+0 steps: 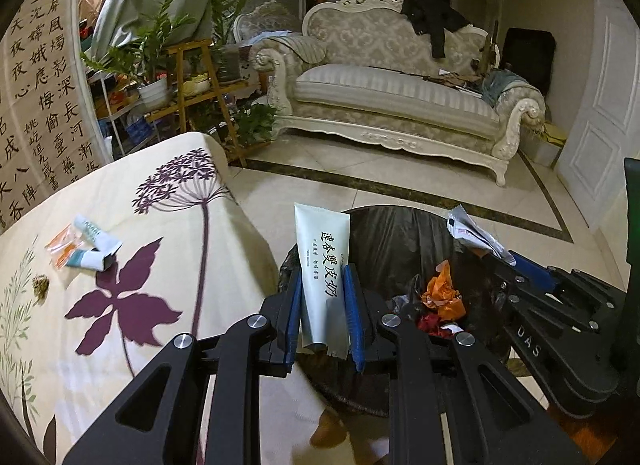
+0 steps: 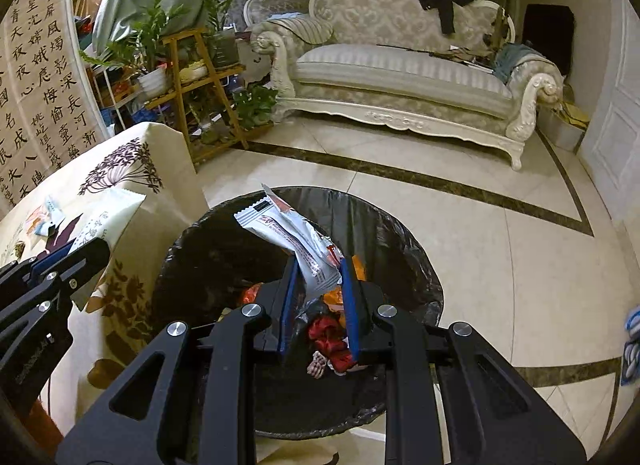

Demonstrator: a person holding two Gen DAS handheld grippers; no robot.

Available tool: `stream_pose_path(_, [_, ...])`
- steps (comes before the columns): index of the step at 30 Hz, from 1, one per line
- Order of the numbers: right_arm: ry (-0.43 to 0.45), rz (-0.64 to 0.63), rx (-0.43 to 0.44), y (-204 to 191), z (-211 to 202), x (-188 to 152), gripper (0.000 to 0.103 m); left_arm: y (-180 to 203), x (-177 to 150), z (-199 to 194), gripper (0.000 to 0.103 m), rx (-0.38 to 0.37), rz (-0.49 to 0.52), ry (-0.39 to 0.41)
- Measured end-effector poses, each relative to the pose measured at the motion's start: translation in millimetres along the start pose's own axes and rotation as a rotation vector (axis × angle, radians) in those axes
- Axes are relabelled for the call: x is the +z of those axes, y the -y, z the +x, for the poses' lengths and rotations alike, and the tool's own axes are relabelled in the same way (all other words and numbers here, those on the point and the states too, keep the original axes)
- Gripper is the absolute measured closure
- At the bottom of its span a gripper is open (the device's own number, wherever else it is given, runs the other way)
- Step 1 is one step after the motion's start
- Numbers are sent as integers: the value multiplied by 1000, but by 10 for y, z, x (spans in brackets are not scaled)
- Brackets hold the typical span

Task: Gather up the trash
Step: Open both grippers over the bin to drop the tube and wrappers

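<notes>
Left wrist view, from the left edge: a tabletop [image 1: 168,217] under a cream cloth printed with purple flowers carries a small cluster of trash still lying there, namely two small tubes [image 1: 94,247] beside orange wrappers [image 1: 60,251], with a brownish clump [image 1: 41,287] just nearer. Moving right, the left gripper [image 1: 323,293] has its blue-padded fingers [image 1: 295,305] pinching a pale green tube [image 1: 322,261] printed with dark characters; the tube stands upright between them, right at the near-left rim of a bin lined with a black bag [image 1: 384,241]. Inside the bin lie an orange crumpled wrapper [image 1: 442,293] and something red below it. Further right, the right gripper [image 1: 500,255] reaches in over the bin, clamped on a white snack packet [image 1: 470,231].

Right wrist view, from the left again: the left gripper's black body sits at the edge, holding the pale tube [image 2: 110,215] in front of the tabletop [image 2: 160,169]. In the centre the bin [image 2: 224,233] opens below the right gripper [image 2: 320,277], whose fingers [image 2: 349,297] squeeze the lower end of the white packet [image 2: 288,237]; the packet leans up and to the left, directly above the bin's opening. Red and orange scraps [image 2: 330,339] show between the fingers, down in the bag. A pale tiled floor [image 2: 500,249] with a dark inlaid line lies to the right, and an ornate sofa [image 2: 400,77] stands beyond.
</notes>
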State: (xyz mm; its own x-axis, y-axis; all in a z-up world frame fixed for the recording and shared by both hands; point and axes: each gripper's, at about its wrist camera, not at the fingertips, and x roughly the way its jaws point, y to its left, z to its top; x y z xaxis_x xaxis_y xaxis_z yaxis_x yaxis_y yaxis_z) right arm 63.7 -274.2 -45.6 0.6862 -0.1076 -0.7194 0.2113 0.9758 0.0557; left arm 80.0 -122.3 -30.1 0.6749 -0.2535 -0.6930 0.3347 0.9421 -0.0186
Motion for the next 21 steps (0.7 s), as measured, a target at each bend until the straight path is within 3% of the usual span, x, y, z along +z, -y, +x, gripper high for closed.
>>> stream_pose_path(9, [-31,26,-2,85,166,-12,81,118,16,189,78,-10,34,-42])
stream_pose_path(11, [-34,32,-1,99,185,-13,76,134,18,198,76,-10,39,-44])
stream_pose_path(21, [-33,49,-18,156,182,-13,69,55,21,158,44,13,-4,-34])
